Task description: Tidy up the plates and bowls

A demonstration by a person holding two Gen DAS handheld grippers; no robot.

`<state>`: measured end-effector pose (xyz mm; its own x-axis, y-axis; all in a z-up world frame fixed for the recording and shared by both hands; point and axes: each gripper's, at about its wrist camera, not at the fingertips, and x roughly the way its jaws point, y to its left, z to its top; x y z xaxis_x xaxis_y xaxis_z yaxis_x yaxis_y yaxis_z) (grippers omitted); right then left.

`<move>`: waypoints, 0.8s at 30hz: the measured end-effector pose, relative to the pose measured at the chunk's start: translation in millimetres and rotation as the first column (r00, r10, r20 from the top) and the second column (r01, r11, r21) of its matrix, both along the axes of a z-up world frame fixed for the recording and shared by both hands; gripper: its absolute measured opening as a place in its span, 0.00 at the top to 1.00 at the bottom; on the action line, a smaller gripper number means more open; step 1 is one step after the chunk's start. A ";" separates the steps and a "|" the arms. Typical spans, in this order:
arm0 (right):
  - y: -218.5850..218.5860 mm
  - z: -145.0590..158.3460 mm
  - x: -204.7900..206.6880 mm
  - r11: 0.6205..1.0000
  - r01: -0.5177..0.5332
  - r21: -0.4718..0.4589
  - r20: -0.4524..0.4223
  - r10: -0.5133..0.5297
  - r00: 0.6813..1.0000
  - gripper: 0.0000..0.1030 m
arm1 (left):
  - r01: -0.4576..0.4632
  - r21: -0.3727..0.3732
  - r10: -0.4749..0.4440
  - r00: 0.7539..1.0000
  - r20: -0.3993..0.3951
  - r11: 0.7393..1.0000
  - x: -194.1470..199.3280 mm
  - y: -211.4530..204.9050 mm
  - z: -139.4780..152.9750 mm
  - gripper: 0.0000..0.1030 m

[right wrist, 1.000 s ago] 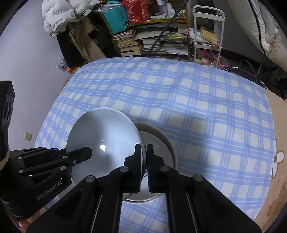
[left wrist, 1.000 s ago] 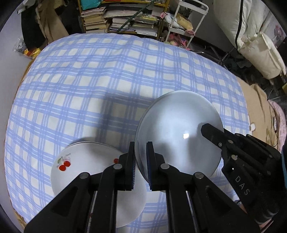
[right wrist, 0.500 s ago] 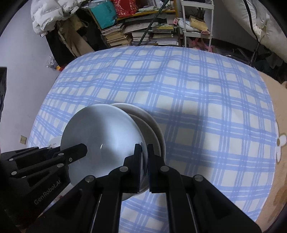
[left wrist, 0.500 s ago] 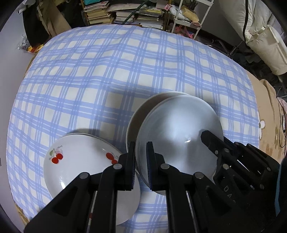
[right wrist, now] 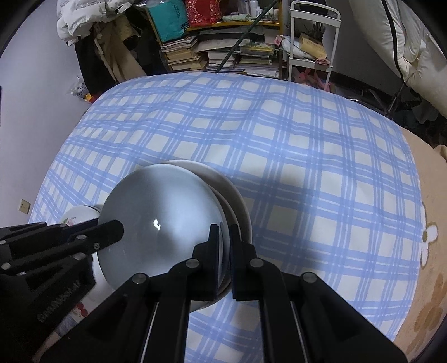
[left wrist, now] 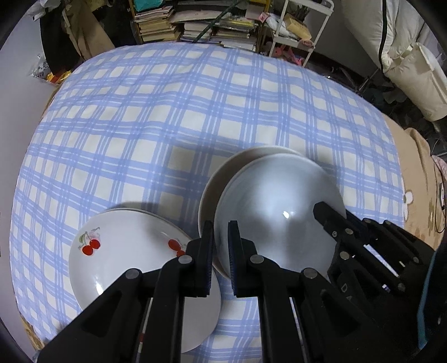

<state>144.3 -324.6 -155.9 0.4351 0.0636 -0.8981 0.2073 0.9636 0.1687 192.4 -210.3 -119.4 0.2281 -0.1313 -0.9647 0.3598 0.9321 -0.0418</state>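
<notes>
A pale grey-white bowl [left wrist: 276, 212] is held just above a cream bowl [left wrist: 223, 167] on the blue checked cloth. My left gripper [left wrist: 220, 237] is shut on its near left rim. My right gripper [right wrist: 225, 240] is shut on its right rim; the bowl [right wrist: 162, 220] and the cream bowl under it [right wrist: 237, 201] show there too. A stack of white plates with red cherries [left wrist: 131, 251] lies to the left of the bowls, partly under my left fingers.
The blue checked tablecloth [left wrist: 195, 111] covers the round table. Behind it stand piles of books [left wrist: 195, 25], a white metal rack [right wrist: 313, 36] and hanging clothes. A beige flowered rug [right wrist: 427, 251] lies on the right.
Both grippers have carried the grey-white bowl down and back toward the cream bowl, which now shows beneath it. The cherry plates have not moved.
</notes>
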 end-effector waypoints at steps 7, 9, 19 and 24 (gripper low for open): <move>7.2 5.3 -2.9 0.995 -0.015 -0.104 0.019 0.017 1.000 0.86 | 0.007 0.000 -0.007 1.000 0.030 1.000 -1.1 7.5 7.3 0.91; 8.3 7.7 -3.2 0.992 -0.023 -0.128 0.031 0.027 0.999 0.82 | 0.006 -0.002 -0.006 0.999 0.035 1.000 -0.8 10.0 8.7 0.91; -26.4 35.3 -11.4 0.998 0.055 -0.018 0.125 -0.052 0.991 0.32 | 0.003 0.045 -0.007 0.997 0.073 0.999 3.2 21.1 9.6 0.85; -46.9 30.0 -9.9 0.995 0.100 0.012 0.088 -0.100 0.991 0.08 | 0.017 0.008 -0.018 0.999 0.038 1.000 7.7 26.3 4.0 0.84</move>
